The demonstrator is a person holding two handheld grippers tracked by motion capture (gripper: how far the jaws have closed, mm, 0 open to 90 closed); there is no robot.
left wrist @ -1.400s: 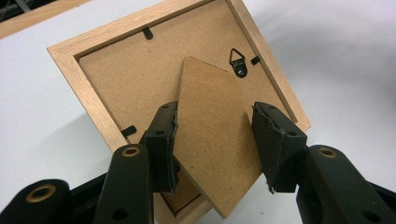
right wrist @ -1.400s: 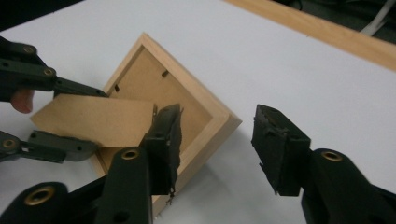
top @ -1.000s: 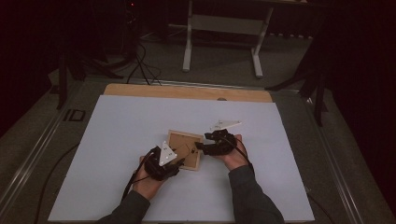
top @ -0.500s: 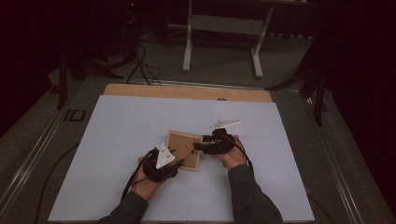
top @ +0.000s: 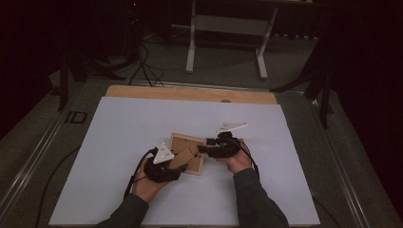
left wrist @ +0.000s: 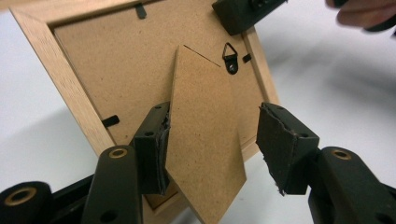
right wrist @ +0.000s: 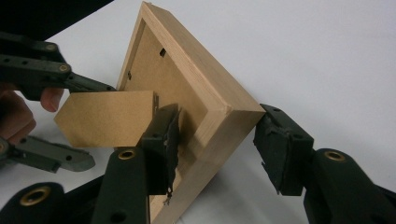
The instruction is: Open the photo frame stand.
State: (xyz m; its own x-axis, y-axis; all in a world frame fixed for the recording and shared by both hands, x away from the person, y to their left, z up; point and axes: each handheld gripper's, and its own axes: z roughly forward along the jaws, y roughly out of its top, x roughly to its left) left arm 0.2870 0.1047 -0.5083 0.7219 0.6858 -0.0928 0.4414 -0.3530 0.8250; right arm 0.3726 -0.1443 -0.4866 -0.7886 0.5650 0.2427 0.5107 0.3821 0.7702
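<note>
A wooden picture frame [top: 179, 142] lies face down on the white table top, its brown back board [left wrist: 116, 70] up. Its cardboard stand flap [left wrist: 205, 140] is lifted. My left gripper [left wrist: 212, 149] straddles that flap. Its jaws have just been opening, so one pad [left wrist: 156, 149] grazes the flap's edge and the other stands clear. In the high view it sits at the frame's near left [top: 183, 165]. My right gripper [right wrist: 217, 144] straddles the frame's corner [right wrist: 233, 112], and its jaws have just been closing. One pad [right wrist: 280, 149] is at the outer corner, the other over the back board.
The white sheet [top: 119, 128] covers most of the table, with a wooden strip [top: 190, 92] along the far edge. A metal stand [top: 228, 28] and cables [top: 142, 61] are on the floor beyond. Both forearms enter from the bottom.
The left gripper has edged slightly to the left beside the frame. The right hand and the frame have stayed put.
</note>
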